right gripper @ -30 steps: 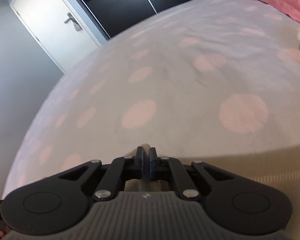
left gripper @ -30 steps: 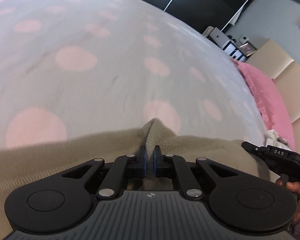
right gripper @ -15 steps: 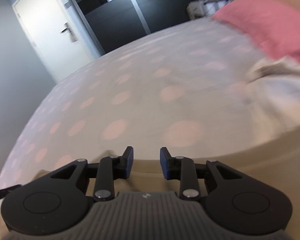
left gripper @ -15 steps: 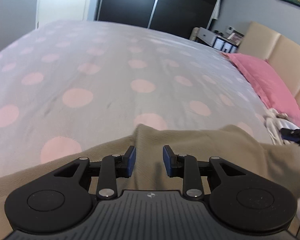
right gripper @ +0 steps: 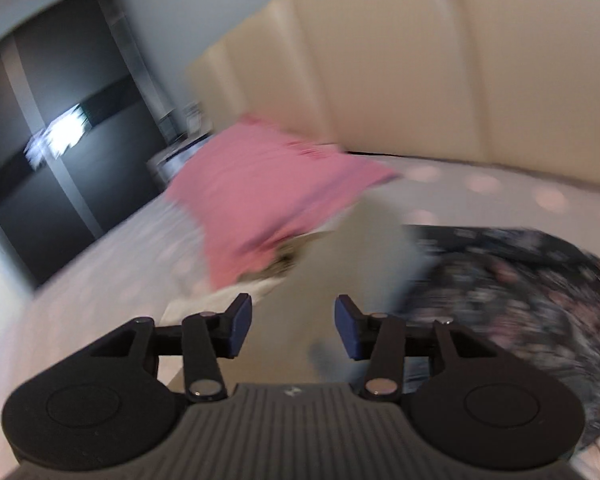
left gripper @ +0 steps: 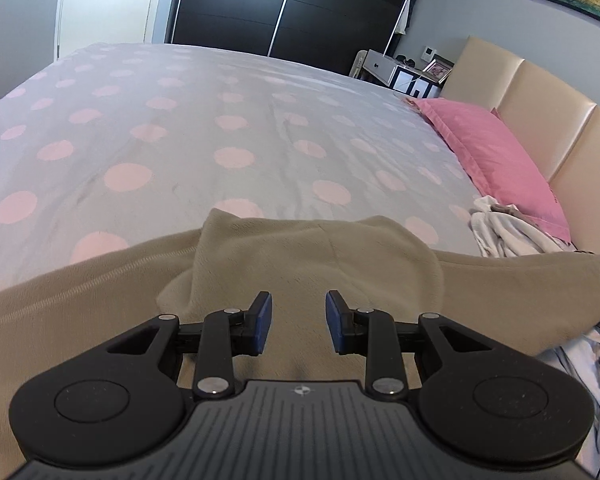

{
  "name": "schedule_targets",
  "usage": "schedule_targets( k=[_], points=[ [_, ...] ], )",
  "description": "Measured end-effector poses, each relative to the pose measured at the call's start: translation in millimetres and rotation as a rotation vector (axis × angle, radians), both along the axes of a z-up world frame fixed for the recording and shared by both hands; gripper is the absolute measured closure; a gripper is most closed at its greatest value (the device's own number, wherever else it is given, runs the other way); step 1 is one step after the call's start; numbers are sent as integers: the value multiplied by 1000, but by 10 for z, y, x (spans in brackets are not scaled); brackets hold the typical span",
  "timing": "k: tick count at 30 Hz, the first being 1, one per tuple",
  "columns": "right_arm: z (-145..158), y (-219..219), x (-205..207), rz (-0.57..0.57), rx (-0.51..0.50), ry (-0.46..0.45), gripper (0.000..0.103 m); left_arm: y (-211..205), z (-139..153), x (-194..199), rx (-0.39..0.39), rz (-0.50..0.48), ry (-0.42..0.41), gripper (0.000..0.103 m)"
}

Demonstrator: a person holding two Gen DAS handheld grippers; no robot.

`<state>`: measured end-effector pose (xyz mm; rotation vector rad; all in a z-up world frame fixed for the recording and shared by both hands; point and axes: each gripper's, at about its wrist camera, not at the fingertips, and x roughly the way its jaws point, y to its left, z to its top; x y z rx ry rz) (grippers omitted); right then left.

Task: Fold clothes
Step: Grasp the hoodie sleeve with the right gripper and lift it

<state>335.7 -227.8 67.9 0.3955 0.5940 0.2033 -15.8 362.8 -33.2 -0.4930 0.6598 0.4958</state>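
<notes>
A beige fleece garment (left gripper: 315,256) lies across the near edge of the bed, its top part folded over itself. My left gripper (left gripper: 298,316) hovers above it, open, with nothing between its blue pads. In the blurred right wrist view my right gripper (right gripper: 294,326) has its jaws opening and holds nothing. It points toward the pink pillow (right gripper: 260,196), with a dark flowered garment (right gripper: 519,280) at its right and pale cloth (right gripper: 363,248) just ahead.
The bed carries a grey cover with pink dots (left gripper: 180,140). A pink pillow (left gripper: 495,160) and crumpled white clothes (left gripper: 507,232) lie by the beige headboard (left gripper: 539,92). Dark wardrobe doors (left gripper: 292,4) and a white nightstand (left gripper: 383,66) stand beyond the bed.
Both grippers let go of the beige garment and opened. The left one rose and drew back. The right one swung fast to the right, from the dotted cover toward the pillow and headboard.
</notes>
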Motion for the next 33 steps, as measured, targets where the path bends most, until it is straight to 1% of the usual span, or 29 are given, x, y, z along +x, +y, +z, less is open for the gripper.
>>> schedule_targets(
  k=[1, 3, 5, 8, 11, 12, 13, 14, 15, 16, 19, 22, 24, 29, 33],
  points=[
    [-30, -145, 63, -19, 33, 19, 46, -29, 13, -6, 2, -5, 8, 77],
    [-105, -367, 185, -51, 89, 53, 42, -89, 42, -12, 12, -6, 24, 77],
    [-204, -462, 325, -54, 134, 90, 42, -125, 69, -16, 13, -2, 29, 77],
    [-350, -452, 482, -44, 189, 119, 42, -161, 104, -6, 13, 12, 36, 77],
    [-472, -435, 613, -39, 238, 129, 42, -169, 99, 10, 17, 20, 54, 76],
    [-499, -412, 653, -36, 255, 130, 45, -163, 83, 18, 14, 19, 61, 76],
    [-514, -392, 678, -30, 267, 131, 52, -160, 69, 30, 9, 19, 69, 76],
    [-521, -370, 695, -23, 274, 131, 56, -155, 57, 39, 5, 20, 75, 76],
    [-499, -343, 690, -16, 260, 126, 67, -156, 50, 43, 2, 22, 77, 76],
    [-470, -315, 679, -6, 246, 118, 73, -155, 48, 49, 0, 21, 76, 76],
    [-298, -222, 581, 43, 216, 69, 79, -144, 66, 55, -2, 11, 73, 76],
    [15, 31, 428, 98, 179, 11, 80, -140, 115, 41, 10, 9, 79, 76],
    [254, 272, 287, 157, 182, -19, 81, -139, 154, 19, 27, 5, 88, 76],
    [843, 1164, -259, 348, 168, -115, 81, -95, 237, -111, 42, 1, 89, 76],
    [1141, 1971, -721, 494, 183, -152, 81, 6, 296, -299, 41, 21, 64, 76]
  ],
)
